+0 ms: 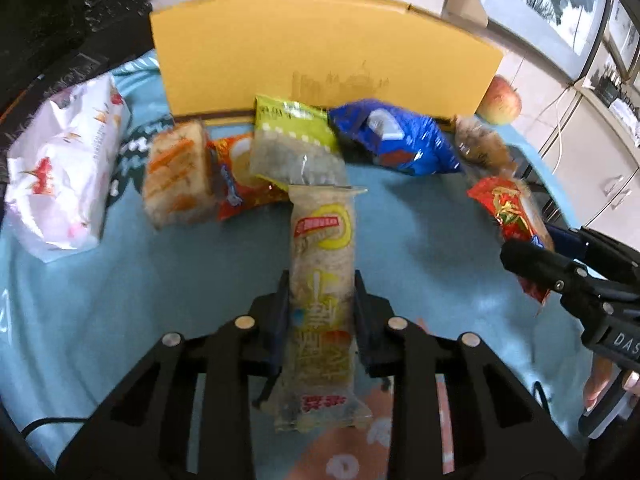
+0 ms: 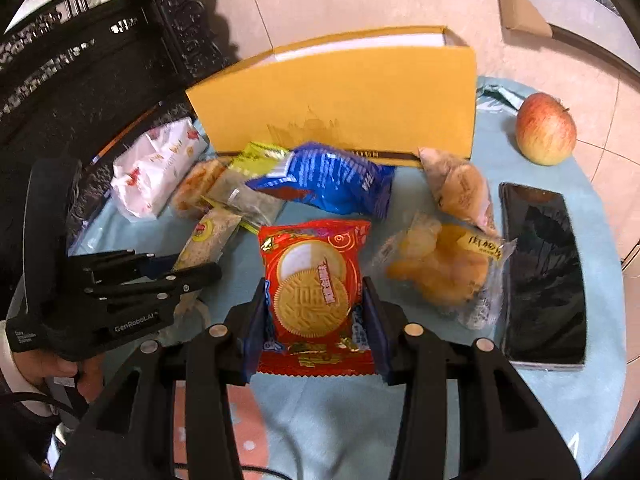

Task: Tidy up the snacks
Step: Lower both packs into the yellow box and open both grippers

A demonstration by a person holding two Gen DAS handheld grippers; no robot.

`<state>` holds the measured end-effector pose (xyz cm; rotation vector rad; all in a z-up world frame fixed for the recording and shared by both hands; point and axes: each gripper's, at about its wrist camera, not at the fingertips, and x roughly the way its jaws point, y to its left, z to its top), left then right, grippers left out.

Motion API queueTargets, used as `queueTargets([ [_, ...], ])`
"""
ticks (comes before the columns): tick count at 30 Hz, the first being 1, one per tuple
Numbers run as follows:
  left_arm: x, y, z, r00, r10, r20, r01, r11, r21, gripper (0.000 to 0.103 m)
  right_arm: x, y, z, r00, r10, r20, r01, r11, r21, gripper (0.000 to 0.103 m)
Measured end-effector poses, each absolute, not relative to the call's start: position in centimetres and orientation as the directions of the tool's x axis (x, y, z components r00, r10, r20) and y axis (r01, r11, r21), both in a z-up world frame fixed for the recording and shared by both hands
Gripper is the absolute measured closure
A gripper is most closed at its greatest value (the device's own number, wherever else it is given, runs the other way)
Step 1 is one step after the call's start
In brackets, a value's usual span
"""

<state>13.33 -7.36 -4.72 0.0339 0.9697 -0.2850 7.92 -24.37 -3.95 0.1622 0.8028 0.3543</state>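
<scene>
Long clear snack pack (image 1: pixel 322 304) between left jaws, red biscuit pack (image 2: pixel 318 292) — between right jaws

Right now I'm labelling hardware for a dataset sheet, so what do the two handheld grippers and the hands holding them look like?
Both are matte black plastic with angular linkage bars, round silver pivot pins and dark blue pads. The left gripper carries white "GenRoboLAI" lettering on its body in the right wrist view; the right gripper shows white "DAS" letters in the left wrist view. A bare hand grips the left handle, beside a white sleeve edge.
</scene>
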Motion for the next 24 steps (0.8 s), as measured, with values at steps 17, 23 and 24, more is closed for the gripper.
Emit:
queueTargets([
  [17, 21.7, -7.0, 9.5, 0.714, -0.198, -0.671, 0.207, 0.976, -0.067, 0.075, 14.9, -26.8, 8.6, 0.869, 0.187, -0.458, -0.142, 0.981, 0.131, 0.058],
  [23, 29.2, -7.8, 7.8, 0.696, -0.159, -0.700, 0.166, 0.984, -0.058, 0.075, 23.2, -27.1, 6.6, 0.845, 0.135, -0.517, -0.083, 0.989, 0.122, 0.058],
  [24, 30.2, -7.8, 7.5, 0.695, -0.154, -0.702, 0.159, 0.986, -0.058, 0.075, 24.0, -27.0, 6.2, 0.840, 0.128, -0.527, -0.077, 0.990, 0.118, 0.058],
])
